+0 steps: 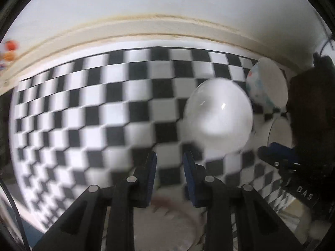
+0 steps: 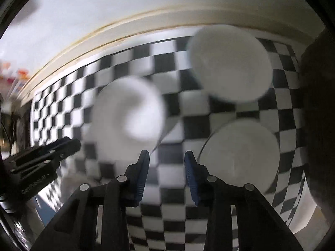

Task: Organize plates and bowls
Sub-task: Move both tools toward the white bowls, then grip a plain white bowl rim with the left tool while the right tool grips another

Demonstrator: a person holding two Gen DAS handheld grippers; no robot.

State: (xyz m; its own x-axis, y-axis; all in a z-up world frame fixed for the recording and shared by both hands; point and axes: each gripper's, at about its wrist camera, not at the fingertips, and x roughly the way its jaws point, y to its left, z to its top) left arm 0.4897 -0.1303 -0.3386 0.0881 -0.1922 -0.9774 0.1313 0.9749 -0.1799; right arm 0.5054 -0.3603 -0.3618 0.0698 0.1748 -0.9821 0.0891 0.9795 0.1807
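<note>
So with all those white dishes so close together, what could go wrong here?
The white bowl, the deeper bowl and the plate sit close together on the checkered cloth, so reaching for one might knock its neighbour. Both pictures are motion-blurred, so the right gripper could misjudge a rim. The left gripper nearby might bump it.

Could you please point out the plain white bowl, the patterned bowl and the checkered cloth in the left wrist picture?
plain white bowl [image 1: 218, 118]: left wrist view, on its inner hollow.
patterned bowl [image 1: 258, 85]: left wrist view, on its speckled outer wall.
checkered cloth [image 1: 94, 108]: left wrist view, on a bare stretch.
</note>
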